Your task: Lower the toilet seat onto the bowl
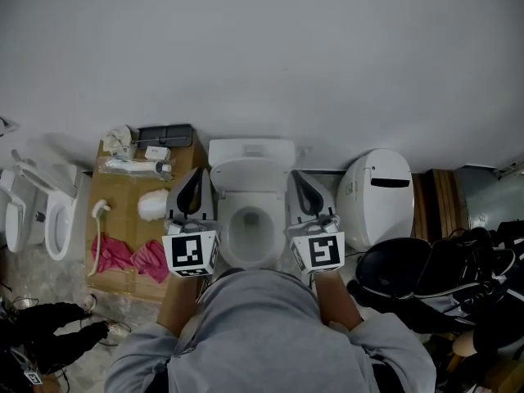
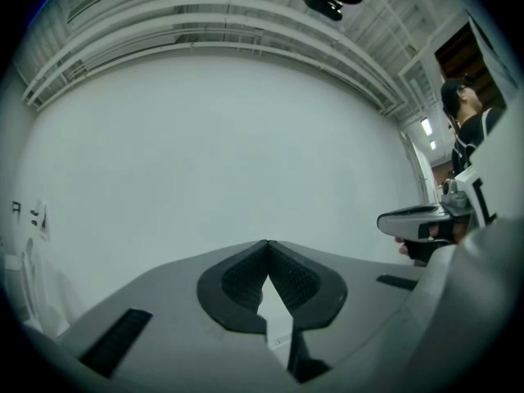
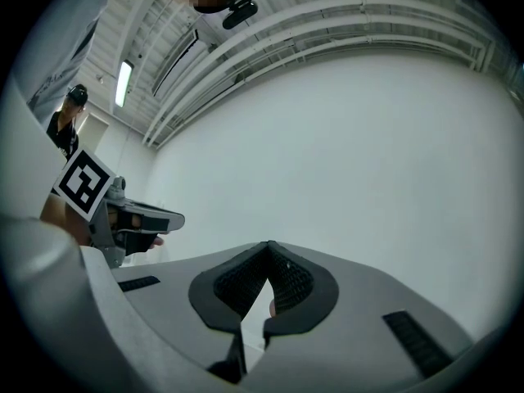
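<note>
In the head view a white toilet stands against the wall, its bowl open below me. The seat looks raised, leaning back on the tank. My left gripper hovers at the bowl's left side and my right gripper at its right, both pointing toward the wall. Neither touches the seat. In the left gripper view the left gripper is shut and empty, facing bare wall. The right gripper is likewise shut and empty in its own view.
A cardboard box left of the toilet holds a pink cloth, a white roll and a black tray. Another toilet seat lies far left. A white lid and black shoes crowd the right. A person stands off to the side.
</note>
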